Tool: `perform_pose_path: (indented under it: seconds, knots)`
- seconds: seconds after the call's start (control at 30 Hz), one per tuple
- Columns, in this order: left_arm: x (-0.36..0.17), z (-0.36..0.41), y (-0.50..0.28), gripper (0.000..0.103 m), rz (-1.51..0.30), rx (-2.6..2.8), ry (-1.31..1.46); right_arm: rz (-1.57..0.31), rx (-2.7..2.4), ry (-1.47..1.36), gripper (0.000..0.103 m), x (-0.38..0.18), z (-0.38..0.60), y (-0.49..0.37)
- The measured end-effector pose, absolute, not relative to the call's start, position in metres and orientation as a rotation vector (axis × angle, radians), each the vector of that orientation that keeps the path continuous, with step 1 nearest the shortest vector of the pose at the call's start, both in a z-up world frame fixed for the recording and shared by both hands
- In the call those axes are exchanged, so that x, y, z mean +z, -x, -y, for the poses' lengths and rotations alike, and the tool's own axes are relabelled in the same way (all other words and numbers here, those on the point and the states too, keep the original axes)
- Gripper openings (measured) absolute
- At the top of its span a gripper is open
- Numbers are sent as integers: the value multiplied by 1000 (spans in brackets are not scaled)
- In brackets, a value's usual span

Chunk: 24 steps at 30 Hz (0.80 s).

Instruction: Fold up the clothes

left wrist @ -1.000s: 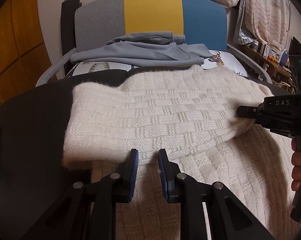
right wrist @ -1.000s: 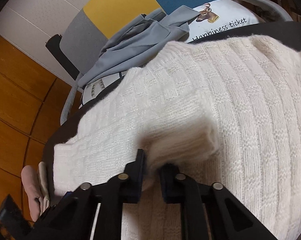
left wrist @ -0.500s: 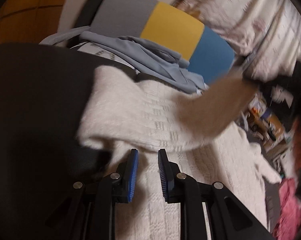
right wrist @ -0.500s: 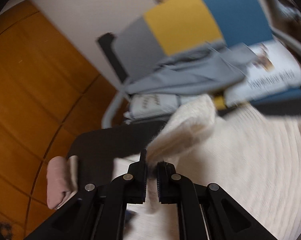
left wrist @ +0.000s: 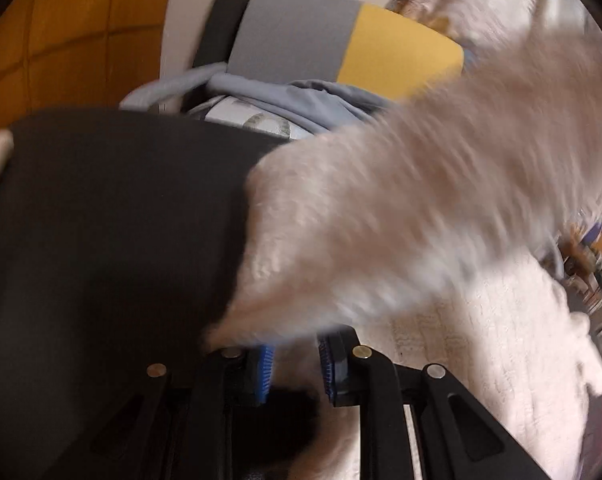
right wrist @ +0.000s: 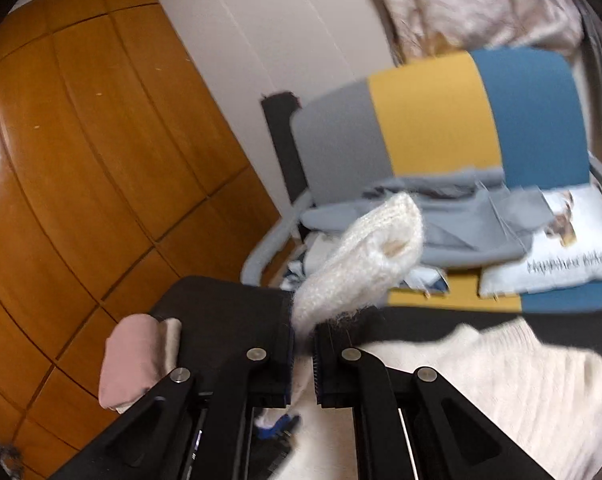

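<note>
A cream knit sweater (left wrist: 501, 360) lies on a black table (left wrist: 101, 220). Its sleeve (left wrist: 401, 208) is lifted and blurred, sweeping across the left wrist view above my left gripper (left wrist: 295, 364), whose blue-padded jaws stand open with sweater fabric hanging between them. My right gripper (right wrist: 303, 356) is shut on the sleeve cuff (right wrist: 365, 256) and holds it raised above the table; the sweater body (right wrist: 501, 380) lies below to the right.
A grey, yellow and blue chair (right wrist: 441, 120) stands behind the table with a grey garment (right wrist: 441, 232) and a printed pillow (right wrist: 561, 256) on it. Folded pink and cream clothes (right wrist: 133, 360) sit at the table's left edge. A wooden wardrobe (right wrist: 81, 160) is on the left.
My right gripper has lifted the sleeve cuff up off the sweater and carried it left. The sleeve now hangs over my left gripper, which has turned left.
</note>
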State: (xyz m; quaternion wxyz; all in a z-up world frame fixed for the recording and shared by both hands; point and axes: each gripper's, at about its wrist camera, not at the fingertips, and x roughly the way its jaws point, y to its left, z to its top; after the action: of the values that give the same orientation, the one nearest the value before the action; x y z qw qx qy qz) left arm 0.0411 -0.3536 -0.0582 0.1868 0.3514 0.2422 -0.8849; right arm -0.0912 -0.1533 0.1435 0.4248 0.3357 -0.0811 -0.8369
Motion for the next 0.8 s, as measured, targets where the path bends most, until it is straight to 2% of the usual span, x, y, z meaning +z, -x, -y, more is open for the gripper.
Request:
perform_pose_path:
  seconds: [0.13,0.23,0.37,0.53,0.67,0.8]
  knots:
    - [-60,354,-40,18,-698,-2489,-993,204,-2162,-971,7,101,130,109]
    - [-60,348,-34,18,-642,-2494,-1021,164,-2231,-1081,7,61,111,123]
    - [-60,347,-27,18,-591,-2490,-1047,289,-2241,-1245,7,7,75,148]
    - [-57,334,-27,18,-454,-2518,-1139,315,-2206,-1445,7,-54,59,162]
    - [-52,323,-49,17,-435,-2614,-1227,380,-2189,-1449,7,-72,54,160]
    - [-37,327,-96,17,-501,-2702,-1129,340,-2200,-1436,7,-75,56,158]
